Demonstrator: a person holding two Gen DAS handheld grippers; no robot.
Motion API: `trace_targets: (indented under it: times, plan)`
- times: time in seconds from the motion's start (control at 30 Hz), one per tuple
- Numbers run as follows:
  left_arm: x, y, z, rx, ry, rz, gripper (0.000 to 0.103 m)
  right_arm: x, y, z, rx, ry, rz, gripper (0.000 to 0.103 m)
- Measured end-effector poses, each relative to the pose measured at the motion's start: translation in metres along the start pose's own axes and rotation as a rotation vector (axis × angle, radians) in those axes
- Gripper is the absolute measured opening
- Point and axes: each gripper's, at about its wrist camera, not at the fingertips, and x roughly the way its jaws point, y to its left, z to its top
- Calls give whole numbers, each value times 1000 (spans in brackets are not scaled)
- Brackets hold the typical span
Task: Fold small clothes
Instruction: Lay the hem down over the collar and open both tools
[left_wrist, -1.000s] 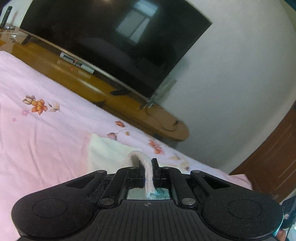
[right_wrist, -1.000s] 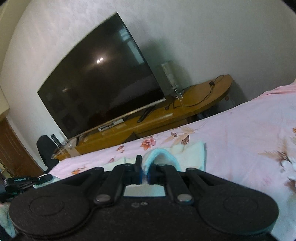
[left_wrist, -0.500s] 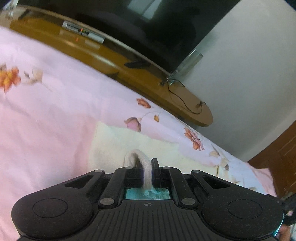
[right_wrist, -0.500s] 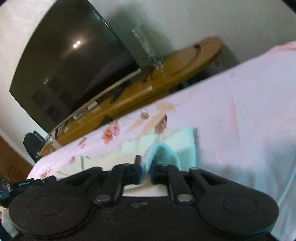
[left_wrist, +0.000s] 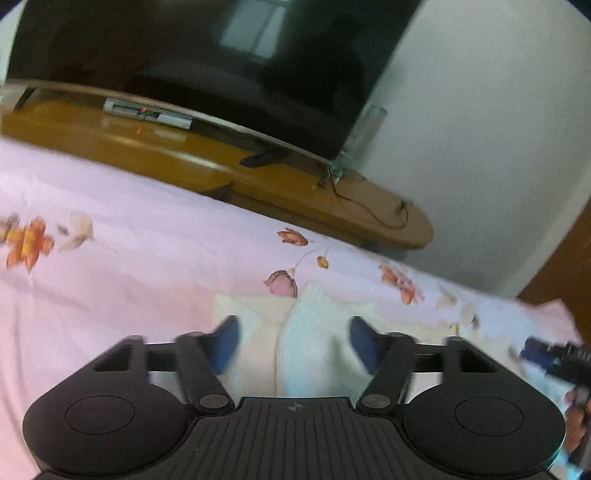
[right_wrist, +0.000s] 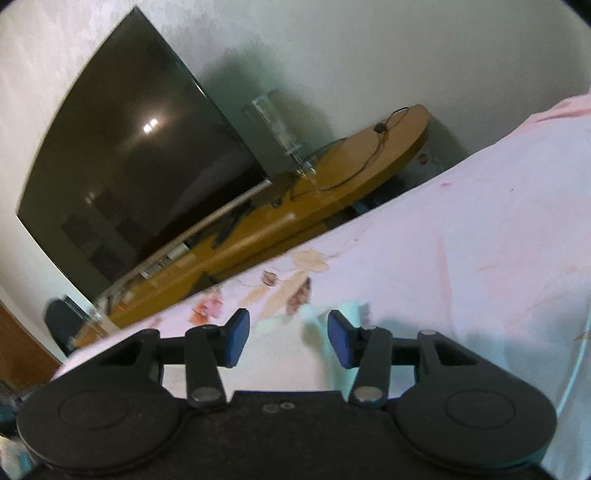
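A small pale cream and mint garment (left_wrist: 314, 332) lies flat on the pink flowered bedsheet (left_wrist: 129, 266). My left gripper (left_wrist: 293, 341) hovers low over it, its jaws opening, with the cloth lying between the blue pads (left_wrist: 225, 343) but not pinched. In the right wrist view the same garment (right_wrist: 288, 343) lies under my right gripper (right_wrist: 286, 338), whose jaws are opening too; its blue pads (right_wrist: 341, 339) stand apart from the cloth. The right gripper's tip (left_wrist: 554, 358) shows at the right edge of the left wrist view.
Beyond the bed's far edge stands a low wooden TV bench (left_wrist: 258, 173) with a large dark television (left_wrist: 203, 62), a cable and a set-top box (left_wrist: 147, 114). A white wall (left_wrist: 480, 129) and a brown door (left_wrist: 569, 266) lie to the right.
Both grippers came down toward the bed and let go of the cloth folds they pinched. Their jaws now stand apart and the garment lies flat.
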Motion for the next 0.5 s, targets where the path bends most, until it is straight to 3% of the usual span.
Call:
trace_targets:
  times: [0.03,0.17,0.47,0.5]
  plan:
    - [3,-5,3,39,17,8,42,2,1,0,-23,10,-12,45]
    - [14,-16,13,158,40,78,41,15,8,-1,-123,44,-58,41]
    - [34,-30,19,253,84,82,40,35,21,-3,-288,98,-108,26]
    - [35,-29,19,248,80,80,30,36,21,-3,-294,100,-110,25]
